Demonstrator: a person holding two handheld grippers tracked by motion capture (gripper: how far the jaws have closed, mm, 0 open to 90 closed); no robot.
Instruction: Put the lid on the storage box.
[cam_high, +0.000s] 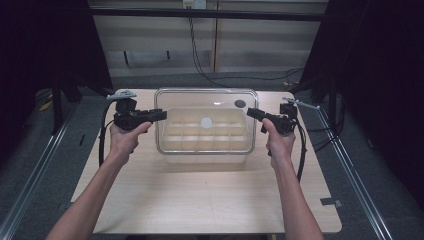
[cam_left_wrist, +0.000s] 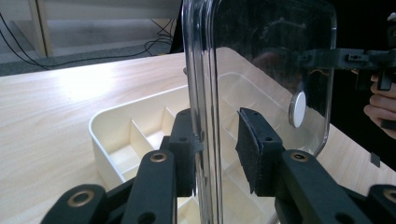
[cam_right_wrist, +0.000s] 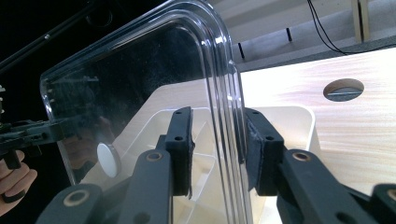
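One clear lid (cam_high: 205, 100), one divided tray (cam_high: 206, 145), two hand-held grippers.

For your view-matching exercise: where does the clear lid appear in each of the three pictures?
High view: the clear lid sits centre, above the cream tray.
Left gripper view: the lid stands edge-on from centre to right, its rim between the jaws.
Right gripper view: the lid fills the centre-left, its rim between the jaws.
Shared landmark: the white disc on the lid.
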